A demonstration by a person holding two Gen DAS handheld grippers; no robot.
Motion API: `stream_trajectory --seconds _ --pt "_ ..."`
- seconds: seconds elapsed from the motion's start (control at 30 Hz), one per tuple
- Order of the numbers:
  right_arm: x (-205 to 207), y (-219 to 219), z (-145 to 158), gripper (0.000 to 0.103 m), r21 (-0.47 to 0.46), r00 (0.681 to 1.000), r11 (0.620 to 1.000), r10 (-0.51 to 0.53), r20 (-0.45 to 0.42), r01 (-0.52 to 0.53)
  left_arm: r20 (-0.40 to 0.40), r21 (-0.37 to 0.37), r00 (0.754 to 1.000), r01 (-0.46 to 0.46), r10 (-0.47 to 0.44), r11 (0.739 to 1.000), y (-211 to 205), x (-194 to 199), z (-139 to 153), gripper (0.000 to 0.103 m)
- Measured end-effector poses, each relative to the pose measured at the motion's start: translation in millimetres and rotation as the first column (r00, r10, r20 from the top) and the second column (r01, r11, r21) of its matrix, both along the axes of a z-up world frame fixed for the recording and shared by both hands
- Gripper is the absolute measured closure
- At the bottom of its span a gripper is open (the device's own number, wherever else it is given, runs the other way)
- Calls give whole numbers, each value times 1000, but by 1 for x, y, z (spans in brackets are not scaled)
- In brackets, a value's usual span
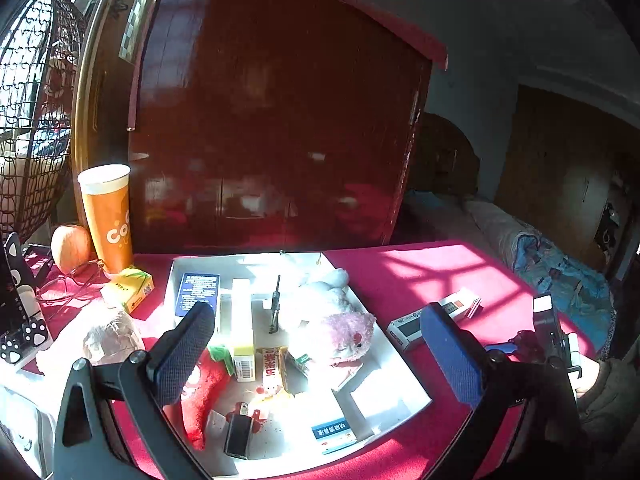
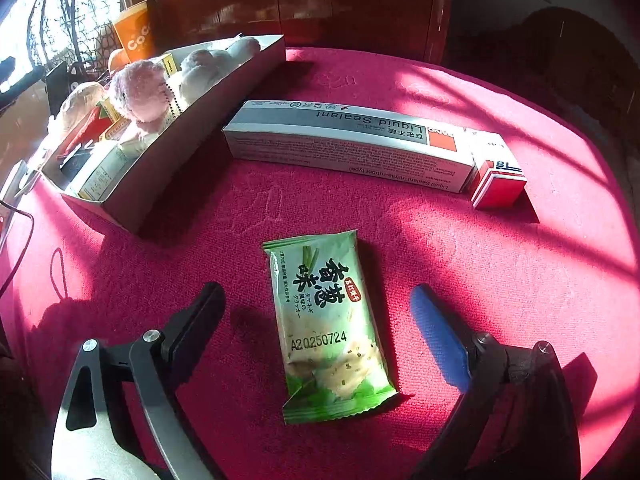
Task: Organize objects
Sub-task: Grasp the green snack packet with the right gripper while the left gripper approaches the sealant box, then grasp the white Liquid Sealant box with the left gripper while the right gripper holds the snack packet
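My left gripper hovers open over a white tray on the red tablecloth, with nothing between its fingers. In the tray lie a pink plush toy, a red plush, a black plug and several small boxes and packets. My right gripper stands open low over the cloth. A green cracker packet lies flat between its fingers, and the pads do not touch it. Beyond the packet lie a long liquid sealant box and a small red and white box, to the right of the tray wall.
An orange paper cup, a round fruit, a yellow box and glasses stand left of the tray. A dark red cabinet rises behind the table. A bed lies off the table's right edge.
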State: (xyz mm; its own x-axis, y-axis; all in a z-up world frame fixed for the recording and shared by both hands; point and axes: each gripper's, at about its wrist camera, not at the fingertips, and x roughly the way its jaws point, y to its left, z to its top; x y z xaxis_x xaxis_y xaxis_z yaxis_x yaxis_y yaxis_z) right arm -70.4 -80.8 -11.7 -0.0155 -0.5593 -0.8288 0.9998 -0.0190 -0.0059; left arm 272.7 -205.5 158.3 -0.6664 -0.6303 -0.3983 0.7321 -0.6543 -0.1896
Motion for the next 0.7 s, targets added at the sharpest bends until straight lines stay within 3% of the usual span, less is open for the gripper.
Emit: stream_trajectory --seconds 0.1,0.13,0.23,0.33,0.47,0.6,0.7 --pt "5 5 0 15 -7 999 1000 24 -22 -25 -64 -13 997 -31 31 999 -17 24 27 0" --pt "5 7 1 23 -9 999 1000 28 -24 -28 -62 -12 998 -33 33 999 -22 24 34 0" --pt "5 18 6 67 -11 999 999 34 -2 -34 -24 -20 999 32 -32 999 -31 4 47 0" --pt "4 33 7 67 -17 999 999 29 28 -29 38 -6 986 163 -162 987 -33 -43 45 0" --pt "-24 56 7 67 -52 984 995 -81 160 91 150 51 923 350 -353 935 -30 -127 25 0" --pt "-56 80 1 67 -117 913 966 -173 369 230 176 161 850 473 -497 866 -25 -209 -4 0" --pt "-61 85 -1 67 -125 885 956 -189 425 264 217 230 804 509 -554 829 -22 -264 -35 0"
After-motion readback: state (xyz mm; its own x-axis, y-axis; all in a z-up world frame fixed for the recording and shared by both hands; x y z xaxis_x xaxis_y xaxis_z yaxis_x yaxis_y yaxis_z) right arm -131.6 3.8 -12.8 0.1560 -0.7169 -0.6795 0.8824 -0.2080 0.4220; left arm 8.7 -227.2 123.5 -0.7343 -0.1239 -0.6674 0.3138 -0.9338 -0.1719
